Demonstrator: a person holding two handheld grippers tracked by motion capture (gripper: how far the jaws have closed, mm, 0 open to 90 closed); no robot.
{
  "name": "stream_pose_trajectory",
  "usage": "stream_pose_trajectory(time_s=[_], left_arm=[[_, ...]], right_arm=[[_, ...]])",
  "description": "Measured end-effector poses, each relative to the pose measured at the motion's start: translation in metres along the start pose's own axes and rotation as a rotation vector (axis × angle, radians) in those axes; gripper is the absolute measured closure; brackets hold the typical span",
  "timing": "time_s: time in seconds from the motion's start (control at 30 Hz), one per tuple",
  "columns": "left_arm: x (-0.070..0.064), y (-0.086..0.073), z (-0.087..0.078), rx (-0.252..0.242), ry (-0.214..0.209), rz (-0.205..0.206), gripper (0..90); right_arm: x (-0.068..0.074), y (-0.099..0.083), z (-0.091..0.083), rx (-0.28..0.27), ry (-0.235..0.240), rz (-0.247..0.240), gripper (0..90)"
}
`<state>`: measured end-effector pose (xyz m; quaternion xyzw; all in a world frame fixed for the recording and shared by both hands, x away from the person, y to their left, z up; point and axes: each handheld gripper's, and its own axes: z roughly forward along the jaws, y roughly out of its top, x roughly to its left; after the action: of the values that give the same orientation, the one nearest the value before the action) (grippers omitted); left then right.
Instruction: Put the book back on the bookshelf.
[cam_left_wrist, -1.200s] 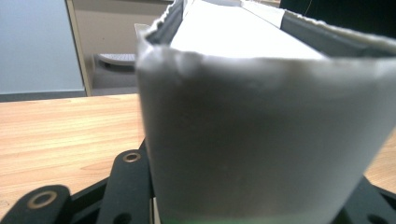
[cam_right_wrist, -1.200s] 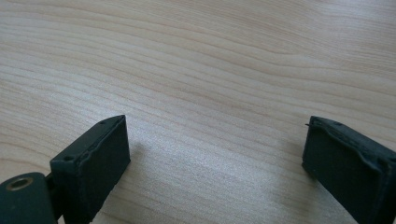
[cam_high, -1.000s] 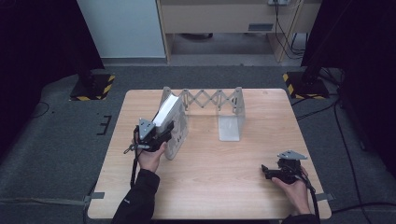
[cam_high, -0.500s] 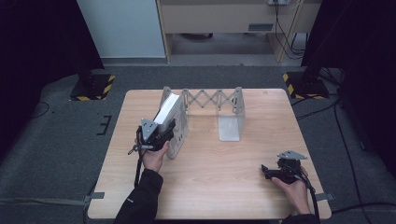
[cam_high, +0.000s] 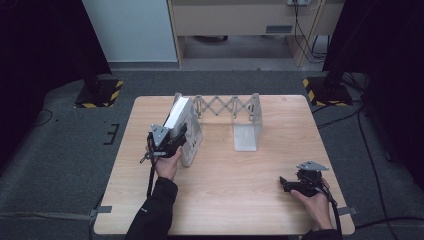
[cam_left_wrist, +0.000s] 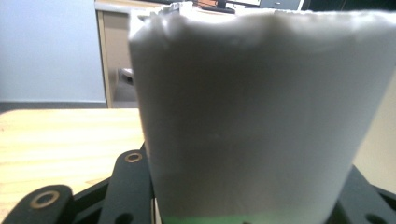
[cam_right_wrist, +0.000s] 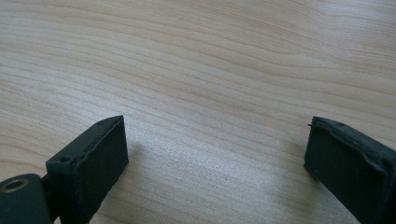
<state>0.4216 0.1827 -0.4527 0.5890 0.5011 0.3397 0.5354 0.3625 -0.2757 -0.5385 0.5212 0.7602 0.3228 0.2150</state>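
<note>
L gripper (cam_high: 172, 140), left-centre of the high view: I've got it clamped on a white stack (cam_high: 179, 116), looks like paper or a thick booklet, can't tell which. In the L gripper view the stack (cam_left_wrist: 252, 116) takes up most of the frame w/ both black jaws pressed to its sides at the bottom, so jaws are closed on it, about as wide as the stack is thick. Green strip at its bottom edge, prob. a cover or label, too close to read.

Stack stands near upright, tilted a bit, right at the left end plate of the rack (cam_high: 227, 107), an accordion-type expanding file stand w/ scissor links across the upper middle of the table (cam_high: 240, 200). Stack looks to be touching or just beside that left plate; can't tell if it's seated in a slot yet. Right plate (cam_high: 247, 131) sits centre frame, nothing in it.

R gripper (cam_high: 292, 184), lower right of the high view: resting low over bare wood, well apart from the rack. R gripper view shows jaws wide open, nothing between them, just table grain.

My read: step in hand = placing the stack into the rack, at the insertion stage. Next move needs: square the stack to the left plate, lower till the bottom edge sits on the table, then release slowly. Risk: it tips when I let go; R could come over to steady it.
</note>
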Motion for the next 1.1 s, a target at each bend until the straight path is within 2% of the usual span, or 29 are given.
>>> stream_pose_trajectory(time_s=[0.13,0.2,0.4,0.57,0.67,0.73,0.87,1.1], left_arm=[[0.003,0.001,0.0,0.0,-0.008,0.011,51.9],[0.002,0.003,0.0,0.008,-0.001,0.028,51.9],[-0.005,-0.001,0.004,-0.021,0.007,0.057,51.8],[-0.006,-0.003,0.003,-0.014,-0.022,0.09,50.5],[-0.006,-0.004,0.0,0.019,-0.052,0.11,47.6],[-0.004,-0.003,-0.003,0.046,-0.062,0.106,46.7],[-0.001,-0.007,-0.011,0.057,-0.074,0.094,45.8],[0.001,-0.027,-0.025,0.081,-0.077,0.058,45.9]], right_arm=[[0.0,0.0,0.0,-0.002,-0.001,-0.002,6.2],[0.0,0.0,0.001,-0.001,0.001,-0.01,6.1],[0.0,0.0,0.001,-0.002,0.001,-0.011,6.0],[0.0,0.0,0.001,-0.002,0.0,-0.011,6.0],[0.0,0.0,0.001,-0.002,0.001,-0.011,6.0],[0.0,0.0,0.001,-0.001,0.001,-0.011,6.1],[0.0,0.0,0.001,-0.001,0.001,-0.011,6.0],[0.001,0.0,0.0,0.0,0.003,-0.005,6.0]])
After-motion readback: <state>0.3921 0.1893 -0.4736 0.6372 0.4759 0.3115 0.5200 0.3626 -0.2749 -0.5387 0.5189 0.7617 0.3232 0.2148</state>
